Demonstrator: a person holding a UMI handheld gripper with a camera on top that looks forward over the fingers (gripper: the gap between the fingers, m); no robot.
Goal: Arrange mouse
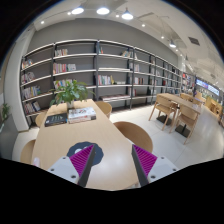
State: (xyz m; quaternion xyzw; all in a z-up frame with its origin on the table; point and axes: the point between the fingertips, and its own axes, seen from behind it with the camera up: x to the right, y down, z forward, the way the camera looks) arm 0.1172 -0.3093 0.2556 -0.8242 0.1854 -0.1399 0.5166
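**Gripper raised over the table, no mouse in sight**

Standing here and reading the room from left to right, I see tall bookshelves [70,70] running along the far wall, with a leafy potted plant [68,92] in front of them at the far end of a long wooden table [65,145]. Some flat items, perhaps books or a tray [70,116], lie near the plant; I cannot tell which. A rounded wooden chair back [135,133] sits just beside the table's right edge. Further right, well apart, another set of wooden tables and chairs [175,105] fills the open floor under the ceiling lights [103,11].

As for the task, nothing looks done yet. The mouse is not visible anywhere: not on the bare stretch of table ahead of the fingers, not between them. It may lie below the camera's reach or among the things by the plant, but that is a guess. So finding it, grasping it and placing it all seem to remain.

The gripper [113,160] is held level and fairly high, pointing forward along the table toward the shelves rather than down at the surface. Its two fingers, with their magenta pads [82,156], stand parted with a clear gap between them, and nothing is held there. I judge it will need to tilt down before any grasp.
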